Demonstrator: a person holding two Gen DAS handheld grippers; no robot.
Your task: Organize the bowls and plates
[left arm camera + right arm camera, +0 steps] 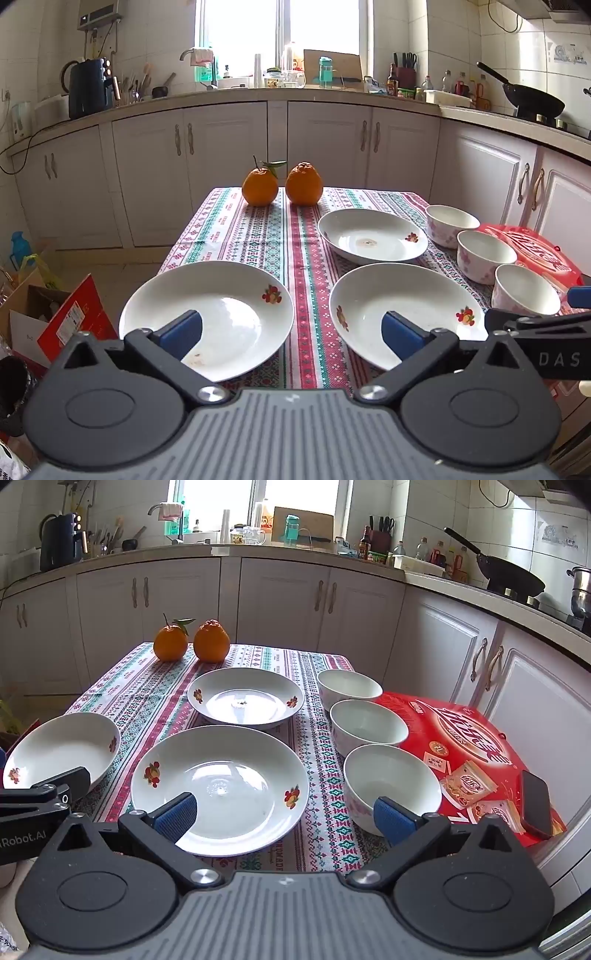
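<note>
Three white plates with fruit prints lie on the patterned tablecloth: a near-left plate (221,314) (70,747), a near-middle plate (402,306) (229,775) and a far plate (373,234) (245,698). Three white bowls with pink flowers stand in a row at the right: far bowl (450,223) (349,686), middle bowl (484,254) (367,723), near bowl (524,291) (391,779). My left gripper (291,336) is open above the near edge, its pads over the two near plates. My right gripper (284,818) is open, between the middle plate and the near bowl.
Two oranges (282,182) (192,640) sit at the table's far edge. A red box (476,746) with a black phone (535,803) on it lies right of the bowls. Cardboard boxes (55,317) stand on the floor at the left. Kitchen cabinets (317,140) run behind.
</note>
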